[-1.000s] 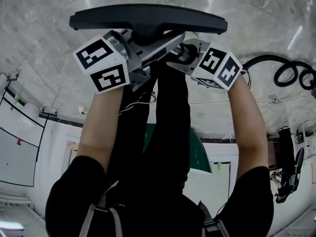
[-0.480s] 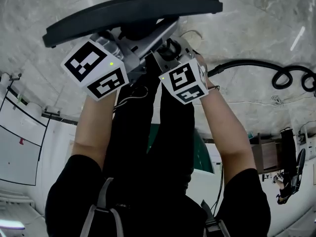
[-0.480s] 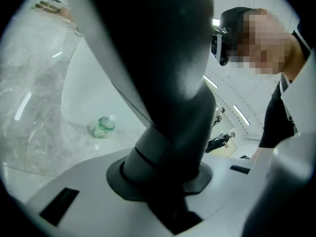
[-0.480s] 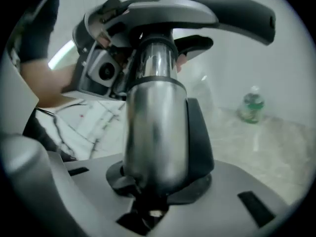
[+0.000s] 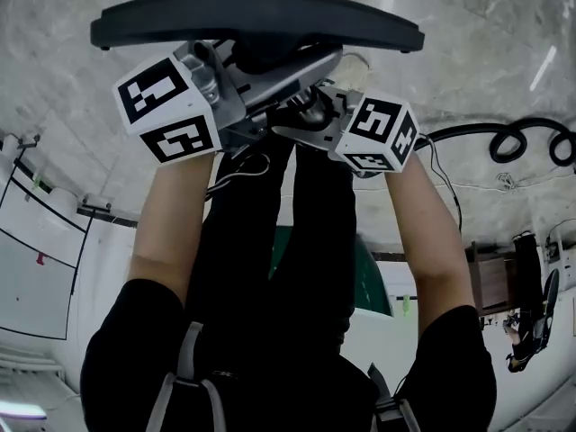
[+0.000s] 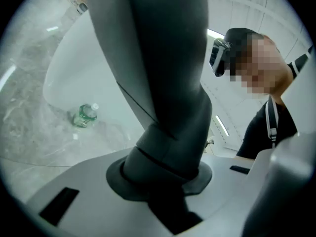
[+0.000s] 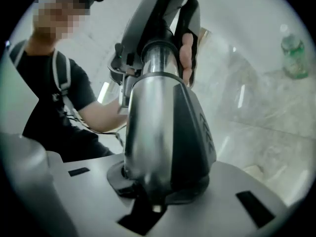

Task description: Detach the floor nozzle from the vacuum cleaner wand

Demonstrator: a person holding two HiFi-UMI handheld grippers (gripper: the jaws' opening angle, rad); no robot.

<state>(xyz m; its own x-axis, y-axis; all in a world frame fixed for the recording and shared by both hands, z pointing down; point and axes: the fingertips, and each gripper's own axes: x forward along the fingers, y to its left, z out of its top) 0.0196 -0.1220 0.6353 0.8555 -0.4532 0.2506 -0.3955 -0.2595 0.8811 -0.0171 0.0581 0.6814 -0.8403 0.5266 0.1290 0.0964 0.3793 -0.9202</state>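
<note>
The dark floor nozzle (image 5: pixel 261 16) hangs crosswise at the top of the head view, raised off the marble floor. Its dark grey neck (image 6: pixel 163 83) fills the left gripper view, and the left gripper (image 5: pixel 247 106) is clamped round it, jaws closing. The silver wand (image 7: pixel 148 98) with its dark collar (image 7: pixel 192 132) runs up the right gripper view. My right gripper (image 5: pixel 310 111) holds the wand from the other side, its jaws closing too. The two grippers sit close together just below the nozzle, and the fingertips are hidden behind the wand.
A green plastic bottle (image 6: pixel 85 116) lies on the floor, and the bottle (image 7: pixel 295 58) also shows in the right gripper view. A black coiled cable (image 5: pixel 531 138) lies on the floor at the right. The person's black trousers (image 5: pixel 288 241) stand directly under the grippers.
The nozzle tilted down on its left half a second ago and is level again now. The right gripper swung in toward the middle, then back out to the right.
</note>
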